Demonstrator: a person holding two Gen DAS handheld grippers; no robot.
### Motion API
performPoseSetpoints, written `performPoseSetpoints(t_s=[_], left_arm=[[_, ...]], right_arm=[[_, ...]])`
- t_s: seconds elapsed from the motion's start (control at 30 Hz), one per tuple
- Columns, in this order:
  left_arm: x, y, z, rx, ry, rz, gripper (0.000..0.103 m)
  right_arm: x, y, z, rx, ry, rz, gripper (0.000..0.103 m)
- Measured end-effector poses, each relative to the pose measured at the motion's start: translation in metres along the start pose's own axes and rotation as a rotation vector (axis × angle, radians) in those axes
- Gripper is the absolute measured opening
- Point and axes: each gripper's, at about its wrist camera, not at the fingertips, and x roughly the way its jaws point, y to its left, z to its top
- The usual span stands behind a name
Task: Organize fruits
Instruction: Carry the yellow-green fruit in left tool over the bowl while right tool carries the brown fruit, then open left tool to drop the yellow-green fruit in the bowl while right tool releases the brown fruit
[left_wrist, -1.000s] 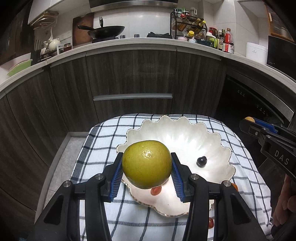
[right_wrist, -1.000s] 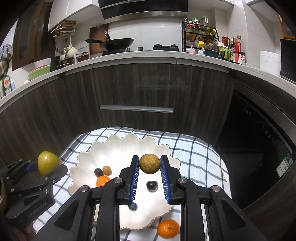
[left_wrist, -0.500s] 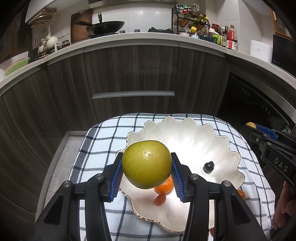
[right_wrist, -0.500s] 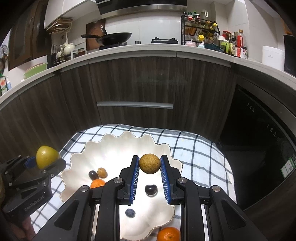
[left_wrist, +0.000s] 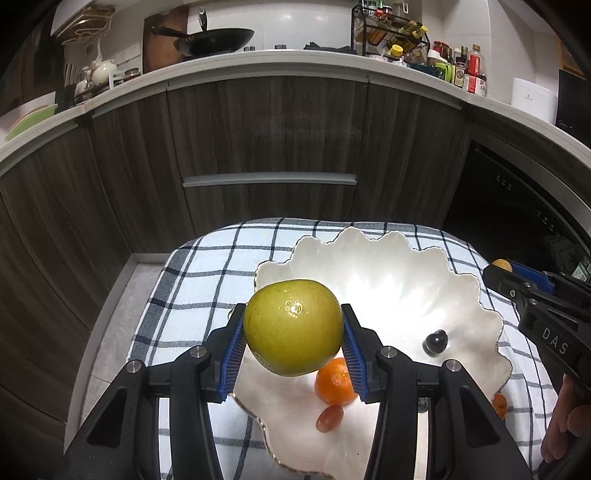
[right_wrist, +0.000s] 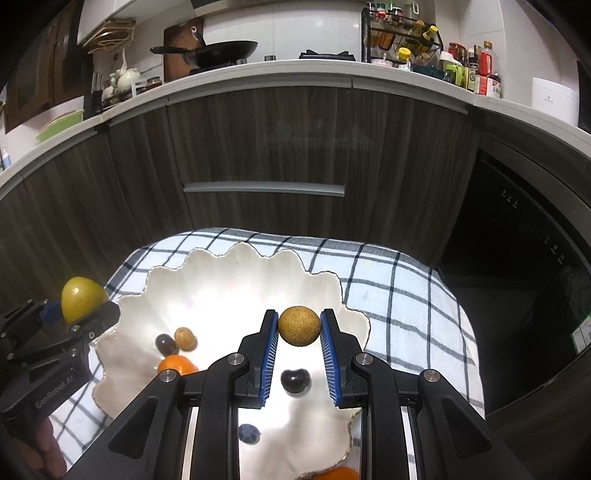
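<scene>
Green apple (left_wrist: 293, 326) clamped between the left gripper (left_wrist: 293, 345) pads, held over the near-left rim of the scalloped white bowl (left_wrist: 388, 273). Right gripper (right_wrist: 298, 349) pinches a small round brown fruit (right_wrist: 299, 325) above the bowl's right side. Bowl holds a tangerine (left_wrist: 334, 380), grape (left_wrist: 329, 417), dark cherry (right_wrist: 294, 381); sits on checked cloth (left_wrist: 207, 280).
</scene>
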Motion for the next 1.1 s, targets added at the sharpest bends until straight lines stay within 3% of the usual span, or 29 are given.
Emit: performPoseSetpoints(t_s=[0.4, 0.73, 0.8, 0.87, 0.93, 1.03, 1.1], left_arm=[[0.036, -0.003, 0.003, 0.006, 0.067, -0.024, 0.048], [0.041, -0.008, -0.003, 0.03, 0.109, -0.021, 0.048], [0.041, -0.008, -0.005, 0.038, 0.119, -0.014, 0.048], [0.038, -0.009, -0.006, 0.047, 0.101, -0.013, 0.057], [0.03, -0.01, -0.004, 0.061, 0.066, -0.005, 0.072], [0.023, -0.01, -0.001, 0.071, 0.046, -0.002, 0.074], [0.02, -0.01, 0.001, 0.074, 0.041, -0.002, 0.076]], right_arm=[[0.033, -0.007, 0.004, 0.014, 0.06, -0.007, 0.025], [0.049, -0.012, 0.002, 0.024, 0.126, 0.001, 0.026], [0.048, -0.012, 0.002, 0.019, 0.129, 0.0, 0.039], [0.046, -0.011, 0.001, 0.018, 0.126, 0.0, 0.052], [0.043, -0.01, 0.0, 0.013, 0.121, -0.005, 0.052], [0.041, -0.012, -0.002, 0.019, 0.123, -0.006, 0.053], [0.039, -0.013, -0.003, 0.026, 0.121, -0.012, 0.062]])
